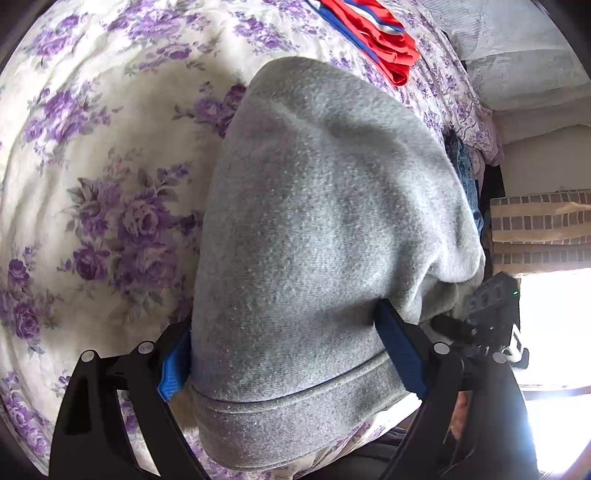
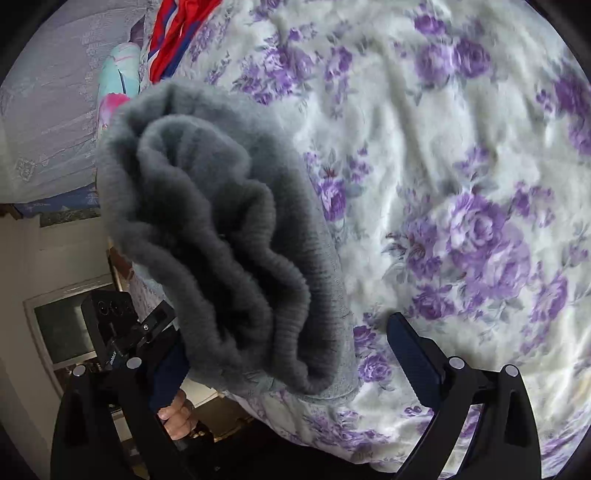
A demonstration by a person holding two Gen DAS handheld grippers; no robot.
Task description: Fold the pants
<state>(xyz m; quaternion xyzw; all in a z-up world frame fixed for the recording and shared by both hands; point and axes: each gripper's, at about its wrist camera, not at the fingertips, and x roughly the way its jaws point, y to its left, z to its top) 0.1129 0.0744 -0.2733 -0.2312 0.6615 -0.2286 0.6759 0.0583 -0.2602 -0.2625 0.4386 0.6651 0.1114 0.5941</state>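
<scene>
The grey pants (image 1: 325,229) lie as a thick folded bundle on the flowered bed sheet (image 1: 92,177). My left gripper (image 1: 284,354) stands wide around their hemmed end, and both blue pads (image 1: 400,350) press against the fabric, which bulges over the right one. In the right wrist view the ribbed, gathered end of the pants (image 2: 221,236) fills the left half. My right gripper (image 2: 291,358) is open. Its left finger (image 2: 168,373) sits at the fabric's edge, half hidden. Its right finger (image 2: 410,354) stands apart from the cloth over the sheet (image 2: 461,184).
A red, blue and white garment (image 1: 373,33) lies at the far side of the bed. The bed's edge runs along the right, with a brick-patterned surface (image 1: 539,221) and a bright window beyond. A hand (image 2: 177,413) grips the other tool's handle below the bed edge.
</scene>
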